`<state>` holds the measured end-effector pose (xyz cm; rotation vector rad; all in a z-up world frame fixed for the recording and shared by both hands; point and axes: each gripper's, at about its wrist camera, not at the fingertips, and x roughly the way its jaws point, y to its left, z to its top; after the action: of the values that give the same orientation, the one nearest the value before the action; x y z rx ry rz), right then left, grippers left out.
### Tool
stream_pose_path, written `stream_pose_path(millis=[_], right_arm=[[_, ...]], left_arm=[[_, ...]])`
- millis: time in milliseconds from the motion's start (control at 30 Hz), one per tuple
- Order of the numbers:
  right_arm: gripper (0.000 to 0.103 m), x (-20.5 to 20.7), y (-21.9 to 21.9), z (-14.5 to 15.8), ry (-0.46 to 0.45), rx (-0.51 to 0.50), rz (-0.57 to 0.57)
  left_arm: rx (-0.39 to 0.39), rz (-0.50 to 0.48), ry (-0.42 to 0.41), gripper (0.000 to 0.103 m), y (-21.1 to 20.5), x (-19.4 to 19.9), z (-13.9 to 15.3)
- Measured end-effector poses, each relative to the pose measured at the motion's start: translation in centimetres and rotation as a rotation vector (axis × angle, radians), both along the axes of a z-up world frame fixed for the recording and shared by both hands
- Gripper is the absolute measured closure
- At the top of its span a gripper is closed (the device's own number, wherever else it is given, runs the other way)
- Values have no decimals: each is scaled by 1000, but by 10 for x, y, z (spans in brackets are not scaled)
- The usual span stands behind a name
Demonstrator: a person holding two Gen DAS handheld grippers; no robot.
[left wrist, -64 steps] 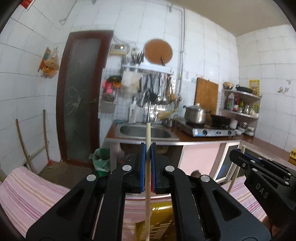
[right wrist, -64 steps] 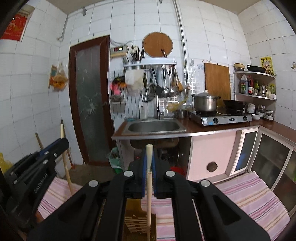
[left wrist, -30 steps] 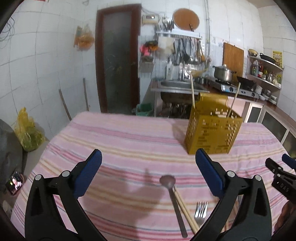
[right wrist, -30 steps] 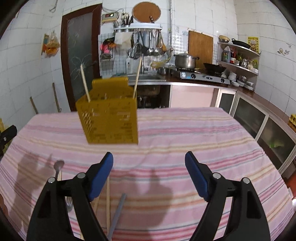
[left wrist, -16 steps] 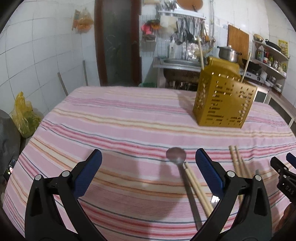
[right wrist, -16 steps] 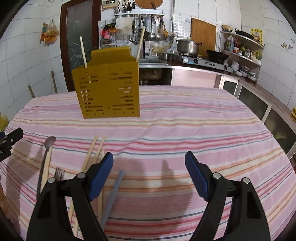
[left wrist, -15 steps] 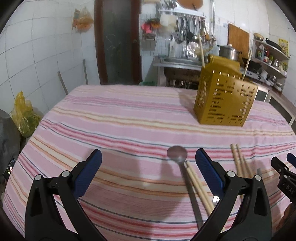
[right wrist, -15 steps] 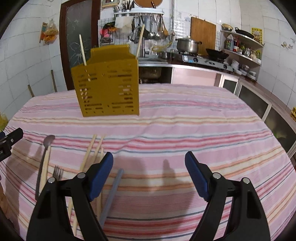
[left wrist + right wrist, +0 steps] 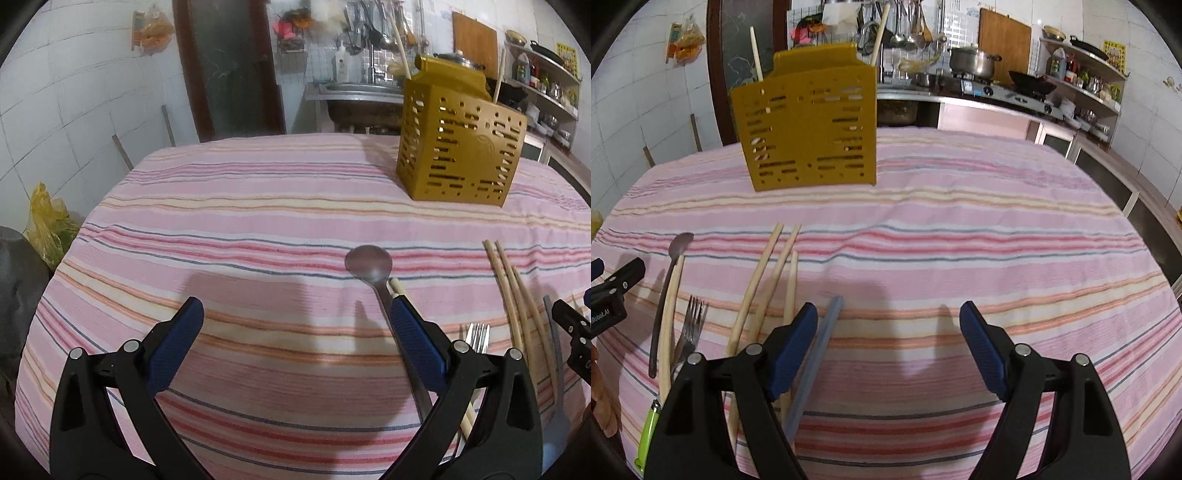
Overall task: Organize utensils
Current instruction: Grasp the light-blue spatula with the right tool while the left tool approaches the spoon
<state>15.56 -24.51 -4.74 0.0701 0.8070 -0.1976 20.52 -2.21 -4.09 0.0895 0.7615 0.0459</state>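
A yellow perforated utensil holder [image 9: 458, 147] [image 9: 809, 133] stands at the back of the striped table, and two chopsticks lean out of its top. On the cloth in front lie a metal spoon [image 9: 369, 262] [image 9: 670, 280], a fork [image 9: 476, 334] [image 9: 690, 325], several wooden chopsticks [image 9: 509, 295] [image 9: 764, 280] and a grey-handled utensil [image 9: 816, 354]. My left gripper [image 9: 295, 308] hovers open over bare cloth, with the spoon's handle under its right finger. My right gripper [image 9: 886, 310] is open too, and the grey handle lies by its left finger. Neither gripper holds anything.
The pink striped tablecloth [image 9: 997, 240] covers the whole table. A green-handled item [image 9: 648, 432] lies at the near left edge. Behind the table are a sink counter [image 9: 358, 88], a stove with a pot [image 9: 975, 62] and a dark door [image 9: 229, 66]. A yellow bag [image 9: 48, 225] sits on the floor to the left.
Two seconds ago each gripper was shut on a chopstick; now both are open and the chopsticks stand in the holder. Over the last second both grippers sank toward the table and tilted further down.
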Motion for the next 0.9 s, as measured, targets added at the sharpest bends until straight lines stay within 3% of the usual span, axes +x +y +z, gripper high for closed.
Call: stream_pose_path(millis=[100,333,500,667,900], right_arm=[[37,2,1,-4,25,27,7],[50,4,11,-7,58,17,30],[85,6,17,-6,77,16,62],[92,13,8,-6,91,67,79],[92,44,-13,-5,120,103,102]], left_arm=[[1,1,1,5,0,-1,0],[-5,-5,19,5,1,1,-3],[-26,-21,39,5,3,3,-4],[-54,-35,54,5,2,7,-6],[-65,-18,100,5,0,26,-11]])
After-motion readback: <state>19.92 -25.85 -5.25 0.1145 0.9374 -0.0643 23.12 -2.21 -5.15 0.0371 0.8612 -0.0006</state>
